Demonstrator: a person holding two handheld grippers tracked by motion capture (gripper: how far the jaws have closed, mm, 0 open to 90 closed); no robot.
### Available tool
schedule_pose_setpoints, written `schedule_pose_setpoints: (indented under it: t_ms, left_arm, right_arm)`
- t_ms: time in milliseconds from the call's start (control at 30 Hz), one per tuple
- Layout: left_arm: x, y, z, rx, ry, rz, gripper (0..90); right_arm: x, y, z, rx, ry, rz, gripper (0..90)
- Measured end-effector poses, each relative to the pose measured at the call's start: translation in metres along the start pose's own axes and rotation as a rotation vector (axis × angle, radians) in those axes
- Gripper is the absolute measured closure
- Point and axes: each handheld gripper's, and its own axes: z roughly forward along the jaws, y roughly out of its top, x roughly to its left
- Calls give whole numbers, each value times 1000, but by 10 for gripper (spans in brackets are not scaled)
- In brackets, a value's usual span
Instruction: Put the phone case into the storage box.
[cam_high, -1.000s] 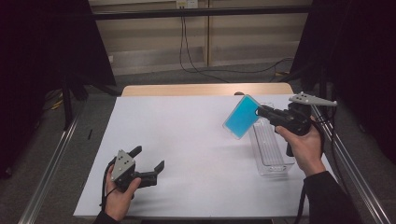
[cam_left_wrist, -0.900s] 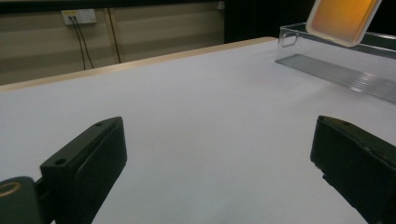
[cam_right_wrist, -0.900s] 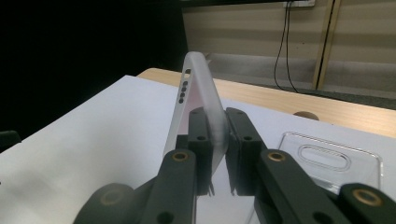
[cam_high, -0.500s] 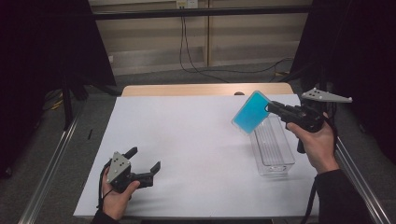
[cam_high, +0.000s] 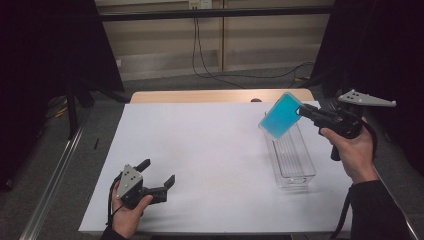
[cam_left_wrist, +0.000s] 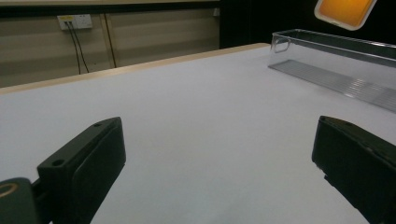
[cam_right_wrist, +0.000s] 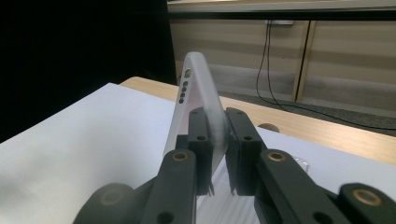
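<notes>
My right gripper (cam_high: 301, 111) is shut on the edge of a flat, rounded panel (cam_high: 281, 116) with a pale rim. The panel's face looks blue in the high view and orange (cam_left_wrist: 345, 11) in the left gripper view. It hangs tilted in the air above the far end of a clear, long plastic box (cam_high: 292, 160) standing on the white table sheet (cam_high: 200, 145). In the right gripper view both pads clamp the panel's thin rim (cam_right_wrist: 198, 88). My left gripper (cam_high: 159, 171) rests open near the table's front left, with nothing between its jaws (cam_left_wrist: 219, 158).
A wooden table edge (cam_high: 215, 95) runs along the far side of the white sheet. Metal rails (cam_high: 55, 175) flank the table at left and right. Cables (cam_high: 200, 55) hang down the back wall. The clear box (cam_left_wrist: 336, 56) lies to the right of the left gripper.
My right gripper has carried the panel to the right and slightly upward over the box. The left gripper has stayed where it was, still open.
</notes>
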Motion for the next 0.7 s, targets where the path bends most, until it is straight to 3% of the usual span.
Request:
schedule_pose_setpoints:
  t_ms: [267, 700]
  left_arm:
    - [4, -2, 1, 9, 15, -11, 28]
    - [9, -4, 2, 21, 17, -12, 30]
  right_arm:
    - [-15, 0, -8, 17, -30, -14, 812]
    - [-38, -6, 0, 87, -37, -31, 812]
